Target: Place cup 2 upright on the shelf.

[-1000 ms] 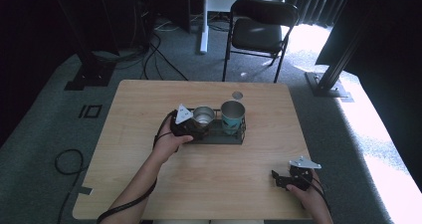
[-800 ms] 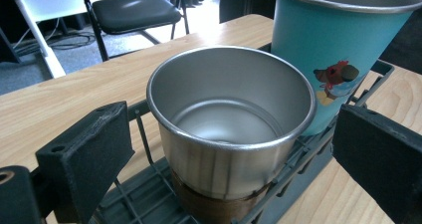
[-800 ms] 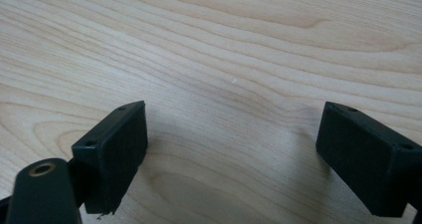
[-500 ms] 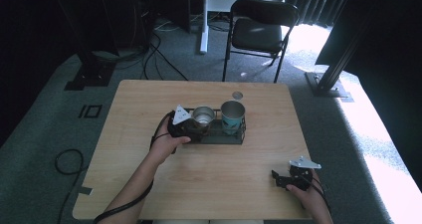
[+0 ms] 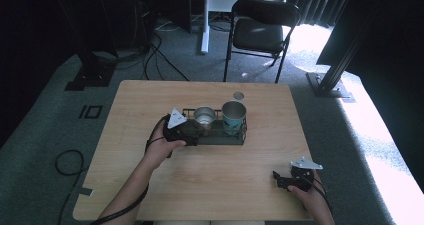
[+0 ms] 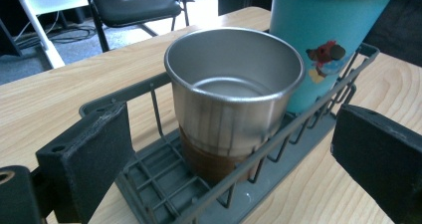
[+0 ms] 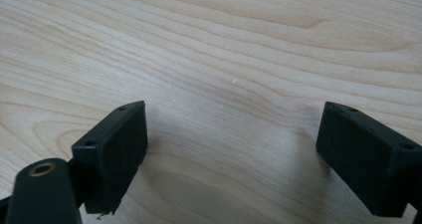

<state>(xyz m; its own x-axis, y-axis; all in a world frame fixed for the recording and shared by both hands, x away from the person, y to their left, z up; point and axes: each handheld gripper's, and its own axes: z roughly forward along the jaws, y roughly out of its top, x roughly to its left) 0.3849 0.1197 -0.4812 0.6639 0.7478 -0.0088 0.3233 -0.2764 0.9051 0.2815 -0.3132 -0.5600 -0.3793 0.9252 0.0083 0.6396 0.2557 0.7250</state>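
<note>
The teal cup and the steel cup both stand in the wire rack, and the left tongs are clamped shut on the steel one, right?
Not quite. The left tongs are open, jaws either side of the steel cup, as the left gripper view shows. Both it and the teal cup stand in the wire rack.

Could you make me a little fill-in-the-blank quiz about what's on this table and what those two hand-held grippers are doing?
1. The steel cup and the teal cup both stand in a dark wire ____.
2. The cup with a cartoon sticker is the ____ one.
3. The left gripper is at the rack's end nearest the ____ cup, jaws apart.
4. The right gripper, jaws apart, has only bare ____ tabletop between them.

Missing words: rack; teal; steel; wooden
</note>
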